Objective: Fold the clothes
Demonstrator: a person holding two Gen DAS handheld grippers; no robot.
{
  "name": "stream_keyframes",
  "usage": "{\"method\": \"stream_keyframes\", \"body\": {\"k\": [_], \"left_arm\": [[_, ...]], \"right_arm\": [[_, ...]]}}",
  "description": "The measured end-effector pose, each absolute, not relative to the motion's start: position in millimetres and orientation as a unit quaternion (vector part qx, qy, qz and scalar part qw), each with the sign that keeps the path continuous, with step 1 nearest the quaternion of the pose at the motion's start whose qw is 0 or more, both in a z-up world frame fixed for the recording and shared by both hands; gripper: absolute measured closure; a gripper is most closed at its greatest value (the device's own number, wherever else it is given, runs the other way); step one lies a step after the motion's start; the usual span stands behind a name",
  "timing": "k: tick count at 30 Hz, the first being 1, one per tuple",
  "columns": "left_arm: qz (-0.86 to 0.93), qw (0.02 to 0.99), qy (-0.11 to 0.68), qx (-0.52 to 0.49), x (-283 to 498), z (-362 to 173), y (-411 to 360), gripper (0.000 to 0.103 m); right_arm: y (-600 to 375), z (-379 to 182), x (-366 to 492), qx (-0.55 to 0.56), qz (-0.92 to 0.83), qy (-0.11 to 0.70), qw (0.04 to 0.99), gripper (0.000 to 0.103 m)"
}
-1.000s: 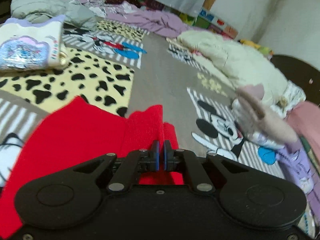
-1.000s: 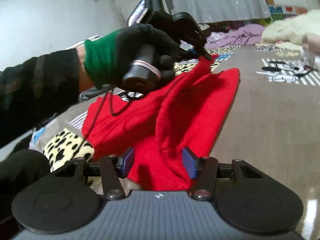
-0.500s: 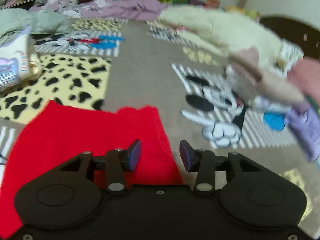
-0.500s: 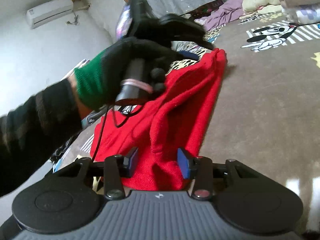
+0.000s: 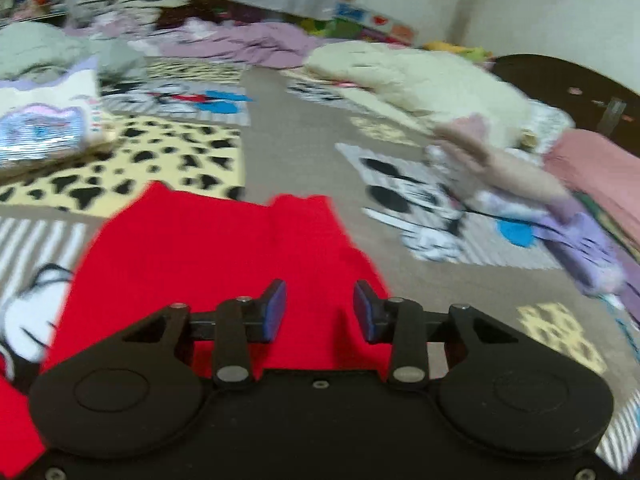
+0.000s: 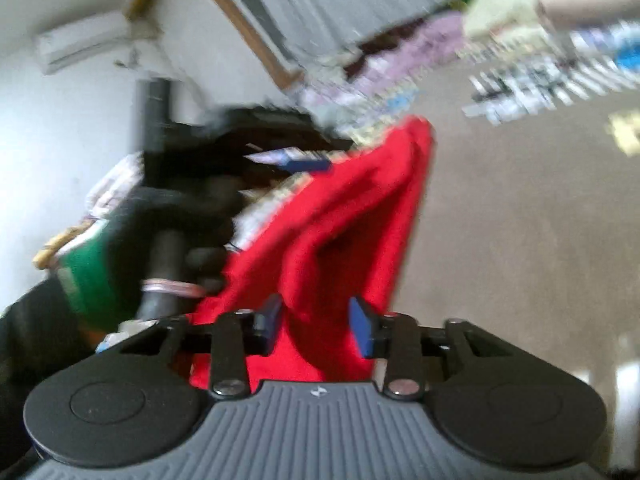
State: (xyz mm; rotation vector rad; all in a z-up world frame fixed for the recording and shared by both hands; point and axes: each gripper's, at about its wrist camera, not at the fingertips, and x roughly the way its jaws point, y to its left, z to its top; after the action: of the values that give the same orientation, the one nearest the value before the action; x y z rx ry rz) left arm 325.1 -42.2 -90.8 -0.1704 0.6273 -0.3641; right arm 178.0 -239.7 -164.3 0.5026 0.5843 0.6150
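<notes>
on the bed: red garment part folded, both grippers free

at far left of the left wrist view, a folded top (image 5: 44, 128) with a shiny print sits on the blanket (image 5: 288, 152), which looks like finished work set aside. just right of it and nearer the camera lies the red garment (image 5: 208, 256), spread mostly flat on the blanket with one narrower strip laid along its right side. the left gripper (image 5: 319, 310) hangs over the near edge of that strip, its fingers (image 5: 275, 307) apart and nothing between them. further right, a heap of pale and lilac clothes (image 5: 500, 184) waits unfolded, so plenty of the task is left.

in the right wrist view, blurred by motion, a gloved hand (image 6: 132, 240) at left grips the left tool's handle. the red garment (image 6: 352, 216) runs from the centre up toward the right, bunched into soft ridges, not a neat rectangle. the right gripper (image 6: 316, 326) is low over its near end, fingers (image 6: 365, 326) apart, cloth showing behind the gap but not pinched.

judging by this, one side fold is down; the other side and the final halving are probably yet to do, and a fresh grasp is needed first.
</notes>
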Motion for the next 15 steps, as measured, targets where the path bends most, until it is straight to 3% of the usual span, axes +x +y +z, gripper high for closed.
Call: {"method": "stream_keyframes", "body": {"k": [5, 15], "left_arm": [[-0.164, 0.921, 0.352, 0.040, 327, -122, -80, 0.066], [-0.218, 0.930, 0.293, 0.037, 261, -88, -65, 0.070]], "right_arm": [[-249, -175, 186, 0.285, 0.288, 0.307, 0.861, 0.078], [-252, -172, 171, 0.280, 0.297, 0.309, 0.859, 0.077]]}}
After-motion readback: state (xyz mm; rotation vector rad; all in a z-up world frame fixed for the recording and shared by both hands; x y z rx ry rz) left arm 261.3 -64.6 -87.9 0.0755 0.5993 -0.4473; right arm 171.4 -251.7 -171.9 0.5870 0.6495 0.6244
